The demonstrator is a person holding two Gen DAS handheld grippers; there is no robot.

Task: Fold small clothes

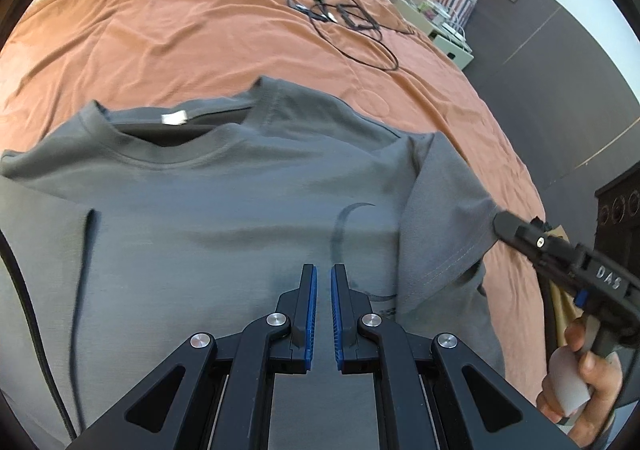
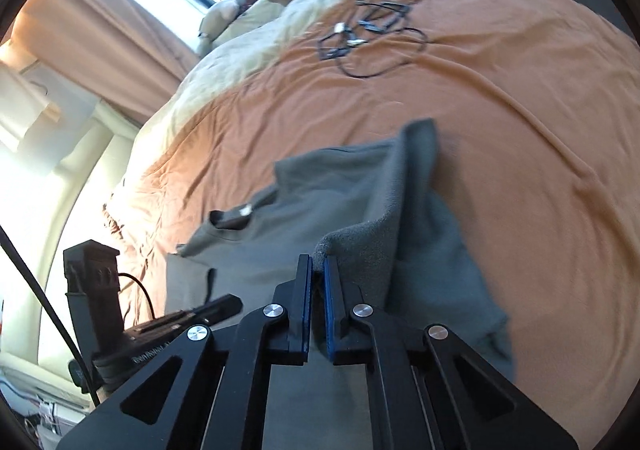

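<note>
A grey T-shirt (image 1: 224, 217) lies face up on the bed (image 1: 168, 37), spread over the orange bedspread with its collar toward the far end and a white label showing inside the neck. The right gripper (image 2: 317, 270) is clamped on the hem of the right sleeve (image 2: 360, 246), the cloth pinched between its blue pads and drawn up into a ridge; in the left wrist view its black tip meets the sleeve at the shirt's outer edge, with the person's hand (image 1: 580, 382) on the handle below. The left gripper (image 1: 324, 282) hovers over the chest, its jaws nearly together with only a narrow slit between the pads and nothing in them. The step in hand looks like the first side fold: taking the sleeve inward across the body. The next move probably calls for carrying the pinched sleeve over toward the shirt's middle, keeping the fold line straight along the torso, while the left gripper presses down or pins the fabric so the body does not slide on the soft bedspread. A tangle of black cables (image 1: 344, 17) lies well apart, farther up the bed.
</note>
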